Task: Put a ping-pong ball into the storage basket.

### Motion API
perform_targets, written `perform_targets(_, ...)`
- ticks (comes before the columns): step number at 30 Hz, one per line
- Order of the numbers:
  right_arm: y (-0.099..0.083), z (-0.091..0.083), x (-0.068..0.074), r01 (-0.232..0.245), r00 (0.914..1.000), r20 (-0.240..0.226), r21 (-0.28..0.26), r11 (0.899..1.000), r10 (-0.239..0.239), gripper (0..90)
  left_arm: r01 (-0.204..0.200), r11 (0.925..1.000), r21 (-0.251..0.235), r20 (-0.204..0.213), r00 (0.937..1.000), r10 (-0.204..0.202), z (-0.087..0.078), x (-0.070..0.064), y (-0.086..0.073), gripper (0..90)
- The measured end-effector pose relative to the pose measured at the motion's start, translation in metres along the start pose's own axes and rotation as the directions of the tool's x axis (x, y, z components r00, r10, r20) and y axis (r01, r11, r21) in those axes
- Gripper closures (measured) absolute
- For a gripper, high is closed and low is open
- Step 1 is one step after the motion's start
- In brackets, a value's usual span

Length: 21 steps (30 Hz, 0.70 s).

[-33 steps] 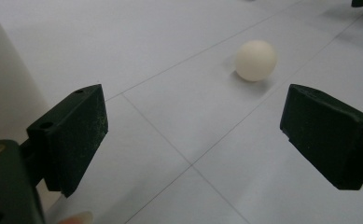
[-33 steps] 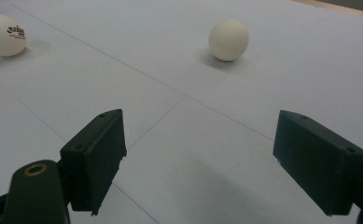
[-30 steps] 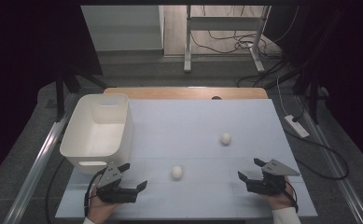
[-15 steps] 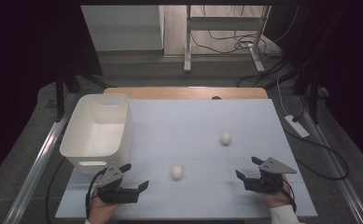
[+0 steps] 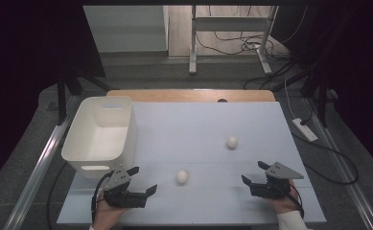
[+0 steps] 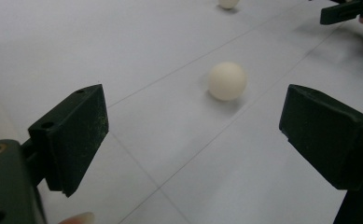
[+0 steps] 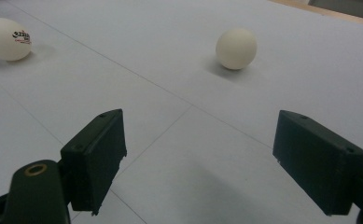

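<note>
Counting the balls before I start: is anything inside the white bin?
The white bin looks empty as far as its floor shows; its near wall hides the closest strip. Two balls lie on the table: near ball, far ball.

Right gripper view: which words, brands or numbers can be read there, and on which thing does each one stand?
Near ball: a small dark logo with a red line of print under it, too small and blurred to read.
Far ball: no print on the side that shows.
Black jaws and white table sheet: no text.
</note>
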State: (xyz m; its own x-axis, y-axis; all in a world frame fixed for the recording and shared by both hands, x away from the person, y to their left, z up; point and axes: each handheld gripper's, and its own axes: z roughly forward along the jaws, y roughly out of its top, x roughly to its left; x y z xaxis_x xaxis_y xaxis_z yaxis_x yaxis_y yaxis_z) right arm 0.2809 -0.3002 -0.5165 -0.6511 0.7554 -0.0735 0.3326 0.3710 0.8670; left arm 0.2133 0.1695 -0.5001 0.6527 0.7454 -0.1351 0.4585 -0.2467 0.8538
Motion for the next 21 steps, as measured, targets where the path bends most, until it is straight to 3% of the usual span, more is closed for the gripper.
perform_targets(7,0.000,0.002,-0.001,0.000,1.0000,-0.009,-0.002,1.000,0.000,17.5,-0.042,0.9991,0.007,-0.015,0.9990,0.042,0.000,-0.006,0.012,8.7)
perform_targets(21,0.002,0.003,-0.002,0.005,1.0000,-0.005,-0.007,1.000,-0.005,17.5,-0.041,0.9991,0.011,0.024,0.9989,0.041,0.008,-0.008,0.026,8.7)
